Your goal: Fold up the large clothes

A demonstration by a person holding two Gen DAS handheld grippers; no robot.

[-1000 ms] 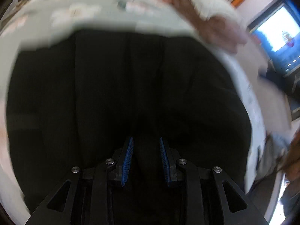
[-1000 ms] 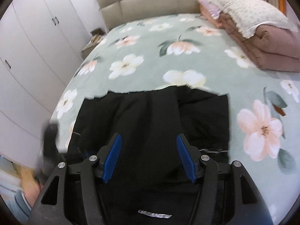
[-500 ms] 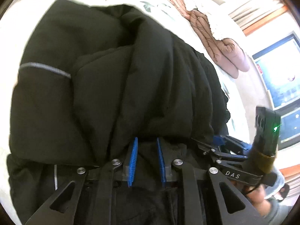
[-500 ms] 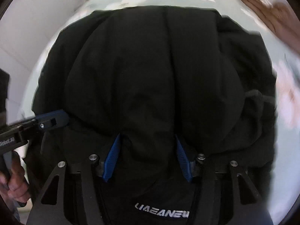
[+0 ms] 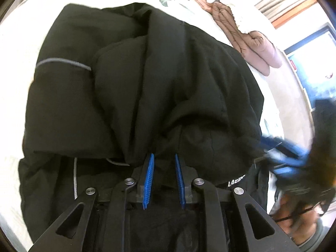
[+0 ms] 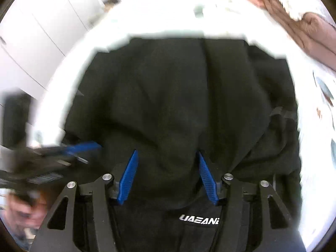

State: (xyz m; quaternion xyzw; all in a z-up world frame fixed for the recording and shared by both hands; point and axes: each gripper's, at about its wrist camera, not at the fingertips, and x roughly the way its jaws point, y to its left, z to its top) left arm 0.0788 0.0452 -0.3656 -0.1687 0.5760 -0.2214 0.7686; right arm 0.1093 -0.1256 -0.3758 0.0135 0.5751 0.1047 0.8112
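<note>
Right wrist: white wardrobe beside bed

Home bedroom. Bed w/ pale floral sheet fills the mid of both views; pink quilt folded at its far right corner w/ white pillow on top. White wardrobe doors along bed's left edge, curtained window to right.

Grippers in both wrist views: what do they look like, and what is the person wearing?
Both the left gripper and right gripper have black angular linkage frames with triangular cut-outs, silver round pivot bolts, and two ribbed blue finger pads. No cables are clearly visible. A grey sleeve shows blurred at the left view's lower right corner.
</note>
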